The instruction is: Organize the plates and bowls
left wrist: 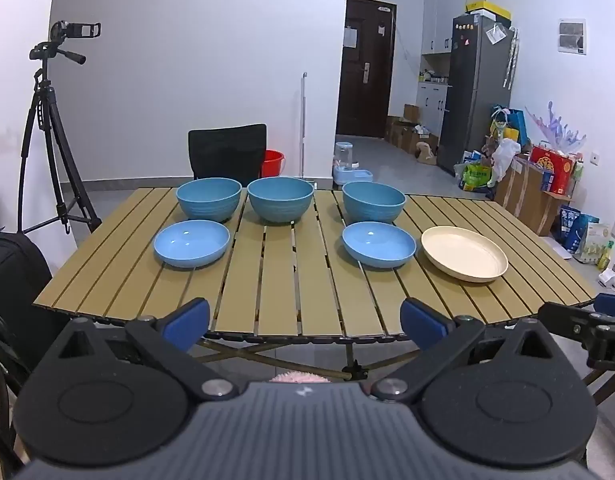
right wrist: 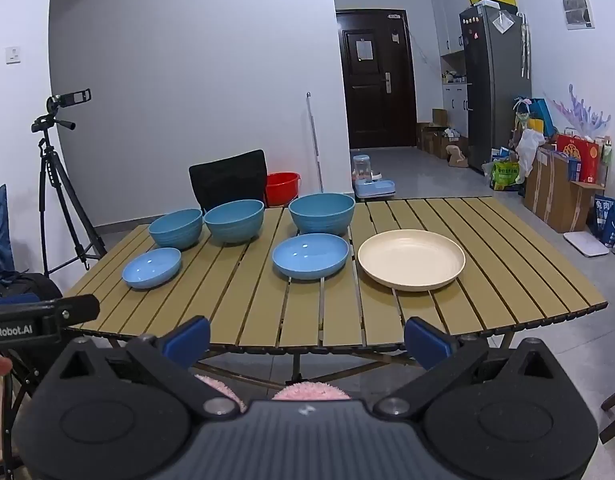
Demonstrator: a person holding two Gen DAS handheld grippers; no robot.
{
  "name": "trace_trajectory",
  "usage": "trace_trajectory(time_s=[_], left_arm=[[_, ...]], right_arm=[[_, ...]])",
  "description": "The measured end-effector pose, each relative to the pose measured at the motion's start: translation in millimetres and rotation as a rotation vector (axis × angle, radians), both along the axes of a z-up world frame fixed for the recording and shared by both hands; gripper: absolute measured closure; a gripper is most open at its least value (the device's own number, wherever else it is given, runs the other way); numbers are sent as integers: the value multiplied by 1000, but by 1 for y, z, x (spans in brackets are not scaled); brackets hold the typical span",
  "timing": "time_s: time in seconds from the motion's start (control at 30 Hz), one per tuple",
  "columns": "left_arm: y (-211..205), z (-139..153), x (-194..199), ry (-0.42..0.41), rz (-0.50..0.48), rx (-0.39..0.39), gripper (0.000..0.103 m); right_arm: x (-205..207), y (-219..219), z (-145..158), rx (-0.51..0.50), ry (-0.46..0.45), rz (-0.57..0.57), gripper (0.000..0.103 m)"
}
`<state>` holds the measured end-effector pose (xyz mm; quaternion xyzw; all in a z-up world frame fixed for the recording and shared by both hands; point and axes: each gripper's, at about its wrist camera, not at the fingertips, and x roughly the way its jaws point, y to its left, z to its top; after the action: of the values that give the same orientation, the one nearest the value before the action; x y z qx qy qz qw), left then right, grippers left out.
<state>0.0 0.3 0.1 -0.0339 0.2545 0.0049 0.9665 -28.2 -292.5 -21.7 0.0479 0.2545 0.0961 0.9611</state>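
Both grippers hanging back from the counter [left wrist: 279,272], fingers spread wide and gripping nothing

Three deep blue bowls [left wrist: 280,199] are sitting in a row behind the cream plate [left wrist: 463,253], two shallow blue dishes [left wrist: 378,243] lying level with that plate to its left; likely laid out apart for stacking; the left gripper [left wrist: 305,322] and right gripper [right wrist: 307,338] are waiting short of the plate, well apart from every dish.
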Motion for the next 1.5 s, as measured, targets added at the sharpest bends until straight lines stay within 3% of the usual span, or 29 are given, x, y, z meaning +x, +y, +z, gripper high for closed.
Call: trace_trajectory(time_s=[0.27, 1.5], left_arm=[[-3, 5, -3, -22, 8, 41, 0], [0, 1, -7, -30, -9, 25, 0]], right_arm=[[-1, 1, 0, 2, 5, 2, 0], [-1, 1, 0, 5, 2, 3, 0]])
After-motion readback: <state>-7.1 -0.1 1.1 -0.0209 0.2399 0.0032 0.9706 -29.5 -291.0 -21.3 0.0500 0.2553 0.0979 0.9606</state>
